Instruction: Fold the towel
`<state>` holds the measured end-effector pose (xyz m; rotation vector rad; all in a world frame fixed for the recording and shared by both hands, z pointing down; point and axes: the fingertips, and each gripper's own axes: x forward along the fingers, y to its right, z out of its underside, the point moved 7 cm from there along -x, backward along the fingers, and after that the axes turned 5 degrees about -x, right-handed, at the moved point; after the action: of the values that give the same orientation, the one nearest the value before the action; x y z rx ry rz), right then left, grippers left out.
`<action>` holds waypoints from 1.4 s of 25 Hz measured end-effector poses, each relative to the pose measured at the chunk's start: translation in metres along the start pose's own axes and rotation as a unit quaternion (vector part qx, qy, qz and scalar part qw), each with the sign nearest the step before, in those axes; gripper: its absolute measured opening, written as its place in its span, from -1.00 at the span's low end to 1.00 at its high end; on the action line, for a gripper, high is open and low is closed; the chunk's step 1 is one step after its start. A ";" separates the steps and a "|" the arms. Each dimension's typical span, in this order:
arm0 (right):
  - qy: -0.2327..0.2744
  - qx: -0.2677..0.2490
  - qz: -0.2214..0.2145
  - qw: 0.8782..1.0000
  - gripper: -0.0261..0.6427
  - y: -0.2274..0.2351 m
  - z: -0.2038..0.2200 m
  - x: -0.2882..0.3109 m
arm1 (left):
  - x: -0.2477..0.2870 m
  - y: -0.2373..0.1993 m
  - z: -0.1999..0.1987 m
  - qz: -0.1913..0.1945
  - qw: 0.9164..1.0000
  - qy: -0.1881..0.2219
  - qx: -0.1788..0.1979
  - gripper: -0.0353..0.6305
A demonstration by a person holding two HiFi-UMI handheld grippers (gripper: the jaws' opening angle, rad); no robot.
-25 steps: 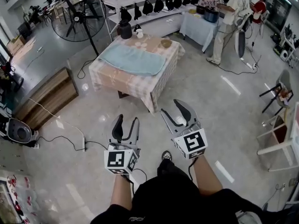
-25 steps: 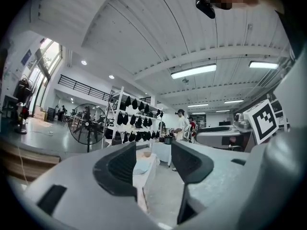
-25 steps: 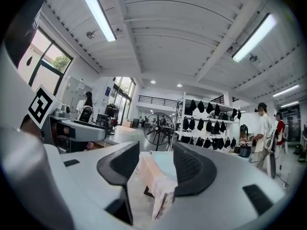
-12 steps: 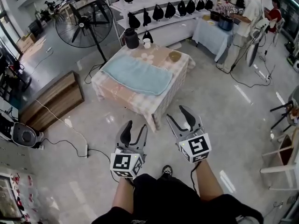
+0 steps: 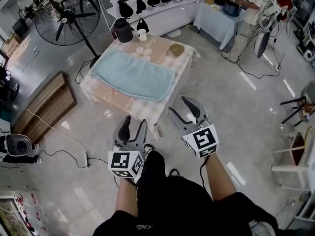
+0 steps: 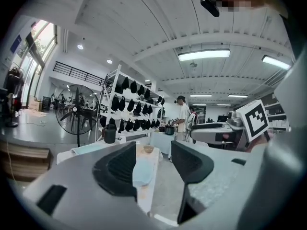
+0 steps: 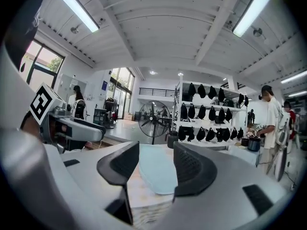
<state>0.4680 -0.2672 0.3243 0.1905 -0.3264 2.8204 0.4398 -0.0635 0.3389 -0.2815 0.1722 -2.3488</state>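
A light blue towel (image 5: 132, 75) lies spread flat on a low table (image 5: 118, 101) with a pink checked cloth. Both grippers hang in the air in front of the table's near corner, short of it. My left gripper (image 5: 133, 127) is open with nothing between its jaws. My right gripper (image 5: 183, 107) is open and empty too. The towel (image 7: 157, 169) shows ahead between the right jaws, and in the left gripper view the towel (image 6: 142, 171) lies far ahead between the left jaws.
On the table's far side stand a dark jug (image 5: 123, 31), a white cup (image 5: 142, 34) and a small bowl (image 5: 176, 48). A standing fan (image 5: 66, 17) is at the left, a wooden bench (image 5: 44, 103) beside it. People stand at a far table (image 5: 211, 17). Cables cross the floor.
The table and towel have come nearer as I walk toward them. Both grippers stay open, carried forward side by side.
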 end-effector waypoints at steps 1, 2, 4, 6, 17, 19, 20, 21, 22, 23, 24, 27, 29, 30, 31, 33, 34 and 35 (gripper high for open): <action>-0.004 -0.005 -0.001 1.000 -0.32 0.007 0.001 0.017 | 0.015 -0.012 -0.002 0.003 1.000 -0.002 0.001 -0.26; -0.008 -0.012 -0.004 1.000 -0.30 0.013 0.002 0.035 | 0.029 -0.025 -0.004 0.007 1.000 -0.005 0.003 -0.26; -0.024 -0.031 -0.015 0.999 -0.27 0.024 0.004 0.072 | 0.057 -0.050 -0.008 0.016 1.000 -0.015 0.006 -0.22; -0.042 -0.040 -0.027 0.998 -0.19 0.033 0.007 0.107 | 0.082 -0.076 -0.012 0.026 0.999 -0.031 0.004 -0.17; -0.145 -0.022 -0.012 0.989 -0.14 0.092 0.048 0.208 | 0.186 -0.151 0.012 0.118 0.985 -0.119 -0.035 -0.11; -0.161 -0.018 -0.019 0.987 -0.14 0.104 0.060 0.217 | 0.199 -0.148 0.020 0.134 0.981 -0.132 -0.041 -0.11; -0.166 -0.014 -0.023 0.986 -0.14 0.110 0.067 0.222 | 0.206 -0.147 0.024 0.135 0.980 -0.138 -0.039 -0.11; -0.169 -0.010 -0.028 0.985 -0.14 0.117 0.073 0.228 | 0.214 -0.146 0.028 0.133 0.980 -0.143 -0.036 -0.11; -0.171 -0.007 -0.034 0.985 -0.14 0.124 0.079 0.233 | 0.223 -0.145 0.032 0.128 0.980 -0.148 -0.033 -0.11; -0.175 -0.006 -0.043 0.984 -0.14 0.131 0.085 0.239 | 0.232 -0.144 0.035 0.122 0.980 -0.154 -0.031 -0.11; -0.179 -0.004 -0.055 0.982 -0.14 0.138 0.092 0.245 | 0.240 -0.142 0.039 0.113 0.980 -0.160 -0.032 -0.11; -0.197 0.009 -0.094 0.976 -0.14 0.159 0.116 0.261 | 0.256 -0.136 0.050 0.090 0.977 -0.189 -0.042 -0.11; -0.209 0.016 -0.114 0.971 -0.14 0.175 0.135 0.269 | 0.265 -0.129 0.062 0.089 0.971 -0.218 -0.038 -0.11; -0.215 0.017 -0.123 0.969 -0.14 0.184 0.145 0.274 | 0.269 -0.125 0.069 0.092 0.968 -0.233 -0.030 -0.11; -0.220 0.018 -0.131 0.966 -0.14 0.191 0.157 0.280 | 0.274 -0.121 0.077 0.097 0.963 -0.249 -0.019 -0.11; -0.235 0.021 -0.148 0.960 -0.14 0.203 0.183 0.290 | 0.280 -0.112 0.095 0.116 0.953 -0.281 0.000 -0.11; -0.244 0.024 -0.155 0.957 -0.14 0.207 0.196 0.294 | 0.282 -0.107 0.105 0.128 0.946 -0.297 0.008 -0.11; -0.253 0.028 -0.162 0.953 -0.14 0.210 0.209 0.298 | 0.283 -0.102 0.114 0.140 0.939 -0.313 0.018 -0.11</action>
<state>0.1418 -0.4317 0.5321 0.8998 -0.2906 2.4192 0.2029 -0.1950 0.5131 -0.9050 -0.1332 -1.8738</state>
